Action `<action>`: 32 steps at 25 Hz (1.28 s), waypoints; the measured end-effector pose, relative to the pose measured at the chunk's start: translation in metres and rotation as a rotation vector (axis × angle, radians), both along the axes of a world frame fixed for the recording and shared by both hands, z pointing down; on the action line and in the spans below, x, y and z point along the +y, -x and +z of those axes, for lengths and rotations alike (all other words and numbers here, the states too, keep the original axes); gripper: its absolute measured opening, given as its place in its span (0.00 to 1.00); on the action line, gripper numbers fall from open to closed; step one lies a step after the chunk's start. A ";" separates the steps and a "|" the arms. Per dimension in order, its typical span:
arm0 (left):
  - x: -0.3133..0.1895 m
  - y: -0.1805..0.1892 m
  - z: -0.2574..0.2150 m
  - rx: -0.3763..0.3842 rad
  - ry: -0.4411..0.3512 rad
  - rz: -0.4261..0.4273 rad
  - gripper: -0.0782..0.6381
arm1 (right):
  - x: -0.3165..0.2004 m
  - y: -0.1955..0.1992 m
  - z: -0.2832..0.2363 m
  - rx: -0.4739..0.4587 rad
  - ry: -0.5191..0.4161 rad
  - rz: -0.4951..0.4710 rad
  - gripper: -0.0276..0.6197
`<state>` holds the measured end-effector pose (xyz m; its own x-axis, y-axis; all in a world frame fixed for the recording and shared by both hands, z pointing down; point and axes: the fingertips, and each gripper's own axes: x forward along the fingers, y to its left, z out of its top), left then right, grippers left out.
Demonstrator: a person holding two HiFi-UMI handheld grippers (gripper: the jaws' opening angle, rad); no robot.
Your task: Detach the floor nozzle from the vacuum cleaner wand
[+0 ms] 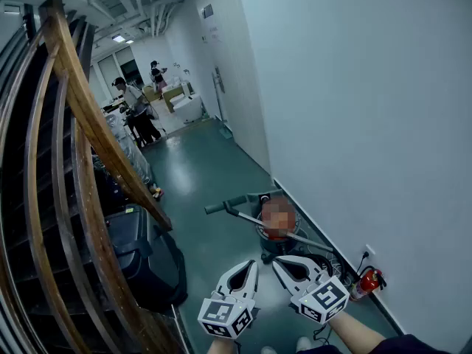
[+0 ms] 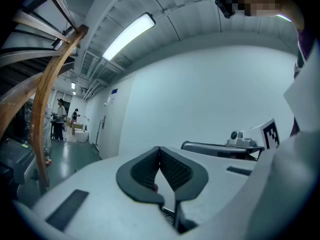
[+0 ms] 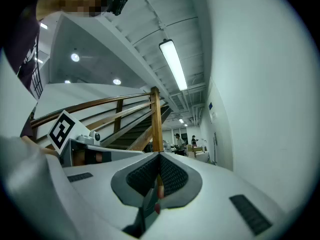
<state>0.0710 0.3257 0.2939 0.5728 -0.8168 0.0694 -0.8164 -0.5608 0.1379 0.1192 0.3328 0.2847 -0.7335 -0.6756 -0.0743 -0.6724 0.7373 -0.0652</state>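
On the green floor by the right wall stands a canister vacuum cleaner, partly under a blurred patch. Its thin grey wand runs left and away from it to a dark bar-shaped end piece. Both grippers hover low in the head view, short of the vacuum and apart from it. My left gripper is shut with nothing in it, its pads meeting in the left gripper view. The right gripper is shut and empty too, its dark pads touching. Both point level along the corridor.
A curved wooden stair railing fills the left side, with a black case under it. A red fire extinguisher and a cable lie by the white wall. Two people stand among boxes at the corridor's far end.
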 end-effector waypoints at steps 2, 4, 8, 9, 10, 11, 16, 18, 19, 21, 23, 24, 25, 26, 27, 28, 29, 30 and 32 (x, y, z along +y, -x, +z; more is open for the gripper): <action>-0.002 0.002 0.000 0.003 0.000 0.008 0.12 | -0.001 0.002 0.001 -0.001 0.000 0.008 0.07; -0.003 0.004 0.000 0.005 0.000 0.012 0.12 | -0.002 0.004 0.001 0.000 0.000 0.013 0.07; -0.005 0.011 0.001 0.012 0.000 0.014 0.12 | -0.006 0.009 0.001 0.006 -0.003 0.021 0.07; -0.006 0.013 0.002 0.014 0.000 0.015 0.12 | -0.008 0.011 0.001 0.007 -0.004 0.022 0.07; -0.007 0.015 0.003 0.015 0.002 0.015 0.12 | -0.009 0.013 0.002 0.009 -0.004 0.023 0.07; -0.007 0.018 0.005 0.017 0.006 0.016 0.12 | -0.010 0.015 0.003 0.012 -0.002 0.022 0.07; -0.008 0.033 0.013 0.024 0.024 0.020 0.12 | -0.011 0.030 0.009 0.008 0.017 0.017 0.07; -0.007 0.043 0.017 0.028 0.034 0.020 0.12 | -0.011 0.037 0.013 0.000 0.031 0.018 0.07; -0.006 0.048 0.019 0.030 0.039 0.021 0.12 | -0.010 0.040 0.015 -0.001 0.037 0.021 0.07; -0.005 0.057 0.023 0.031 0.047 0.025 0.12 | -0.010 0.047 0.019 0.001 0.047 0.029 0.07; -0.005 0.065 0.028 0.030 0.055 0.031 0.12 | -0.010 0.054 0.022 0.004 0.053 0.037 0.07; -0.005 0.070 0.030 0.030 0.059 0.033 0.12 | -0.010 0.058 0.024 0.006 0.057 0.039 0.07; -0.005 0.074 0.032 0.030 0.063 0.033 0.12 | -0.010 0.062 0.026 0.007 0.060 0.042 0.07; -0.007 0.078 0.034 0.031 0.066 0.034 0.12 | -0.011 0.065 0.027 0.007 0.064 0.045 0.07; -0.008 0.081 0.035 0.032 0.070 0.037 0.12 | -0.012 0.068 0.030 0.008 0.068 0.049 0.07; -0.009 0.084 0.038 0.032 0.075 0.040 0.12 | -0.013 0.071 0.032 0.010 0.074 0.053 0.07; -0.010 0.087 0.040 0.032 0.080 0.043 0.12 | -0.014 0.074 0.035 0.011 0.080 0.057 0.07; -0.012 0.091 0.043 0.031 0.086 0.044 0.12 | -0.016 0.077 0.038 0.012 0.085 0.059 0.07; -0.019 0.097 0.048 0.030 0.094 0.040 0.12 | -0.022 0.082 0.042 0.013 0.092 0.060 0.07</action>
